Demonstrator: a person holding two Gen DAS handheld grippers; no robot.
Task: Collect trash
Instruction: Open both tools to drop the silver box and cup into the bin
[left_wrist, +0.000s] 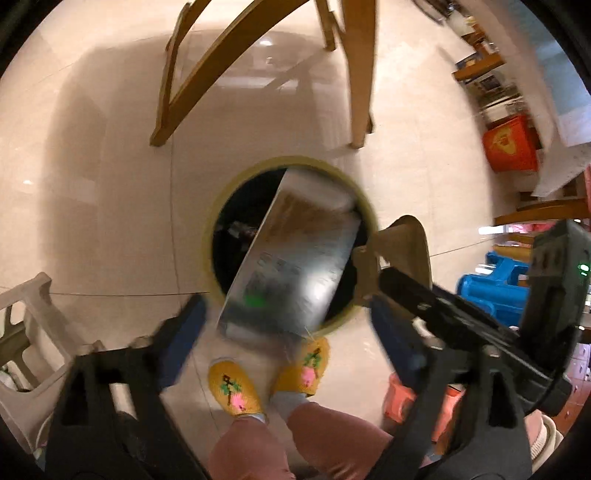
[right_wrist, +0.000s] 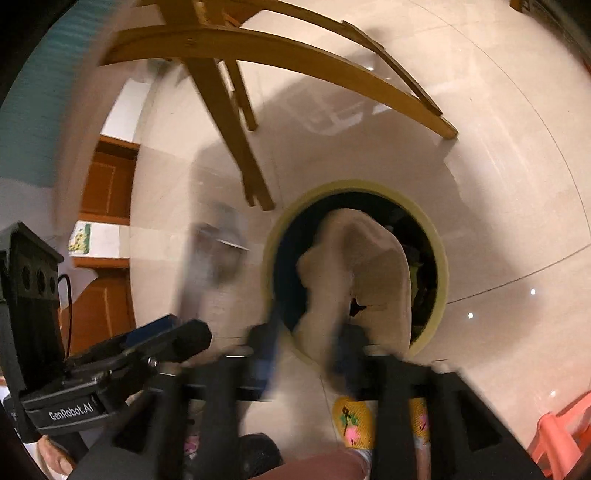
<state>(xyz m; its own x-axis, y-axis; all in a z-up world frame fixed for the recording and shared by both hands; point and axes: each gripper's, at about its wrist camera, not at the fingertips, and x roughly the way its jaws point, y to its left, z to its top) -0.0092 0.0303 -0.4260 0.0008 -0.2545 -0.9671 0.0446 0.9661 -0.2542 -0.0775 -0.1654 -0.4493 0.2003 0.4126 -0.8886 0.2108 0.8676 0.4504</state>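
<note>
Black frames and blue pads fill the near edge of both views. The left gripper (left_wrist: 288, 332) has its jaws spread wide, and a silvery foil packet (left_wrist: 291, 258) sits blurred in the gap between them, touching neither pad, tilted over the mouth of the round bin (left_wrist: 364, 206). The right gripper (right_wrist: 306, 350) is clamped on a beige crumpled piece of trash (right_wrist: 362, 273), which hangs over the same bin's dark opening and hides much of what lies inside. Below the grippers show yellow embroidered slippers (left_wrist: 236, 387) and pink trousers. A white plastic stool (left_wrist: 29, 332) stands at the left, a pink stool (right_wrist: 561, 432) and a blue one (left_wrist: 495, 284) at the right. Beyond the bin, wooden chair legs (left_wrist: 358, 81) rest on the pale glossy tile floor (left_wrist: 110, 184), and a red box (left_wrist: 511, 144) sits by blurred shelves.
</note>
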